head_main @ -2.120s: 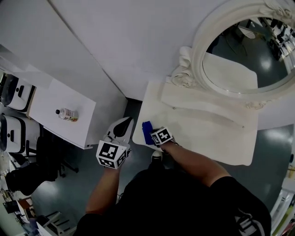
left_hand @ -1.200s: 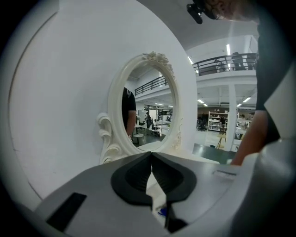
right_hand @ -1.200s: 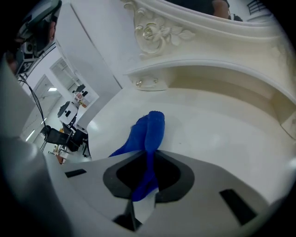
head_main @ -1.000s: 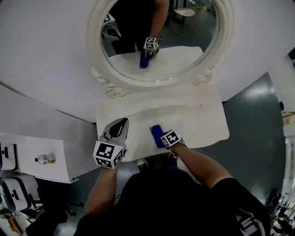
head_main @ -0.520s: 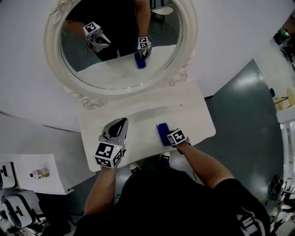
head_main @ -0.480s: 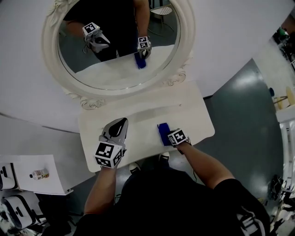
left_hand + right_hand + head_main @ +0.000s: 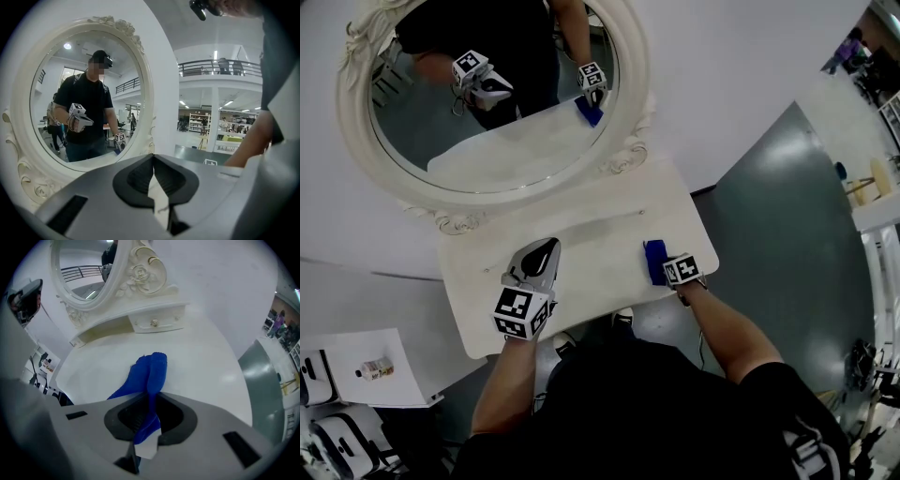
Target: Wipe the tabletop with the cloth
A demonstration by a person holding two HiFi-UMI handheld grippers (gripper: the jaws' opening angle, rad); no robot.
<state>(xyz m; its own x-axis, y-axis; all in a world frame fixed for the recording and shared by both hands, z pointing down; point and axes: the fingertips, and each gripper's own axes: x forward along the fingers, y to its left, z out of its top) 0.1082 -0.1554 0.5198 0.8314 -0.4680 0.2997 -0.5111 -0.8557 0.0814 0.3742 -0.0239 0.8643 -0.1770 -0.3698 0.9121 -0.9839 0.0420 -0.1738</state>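
A blue cloth (image 7: pixel 655 262) lies pressed on the white tabletop (image 7: pixel 581 225) near its front right corner. My right gripper (image 7: pixel 663 266) is shut on the cloth's near end. In the right gripper view the cloth (image 7: pixel 149 371) runs out from between the jaws of the right gripper (image 7: pixel 148 404) and bunches on the tabletop (image 7: pixel 206 366). My left gripper (image 7: pixel 544 249) hovers over the tabletop's front left part. In the left gripper view the left gripper (image 7: pixel 153 174) is shut with nothing in it.
A round white-framed mirror (image 7: pixel 487 94) stands at the table's back and reflects both grippers. Under it is a small drawer with a knob (image 7: pixel 153 323). Grey floor (image 7: pixel 787 187) lies beyond the table's right edge. A low white side table with a bottle (image 7: pixel 373 367) is at the lower left.
My right gripper has slid the cloth to the right along the table's front, from the middle toward the right corner. The left gripper has stayed over the front left part.
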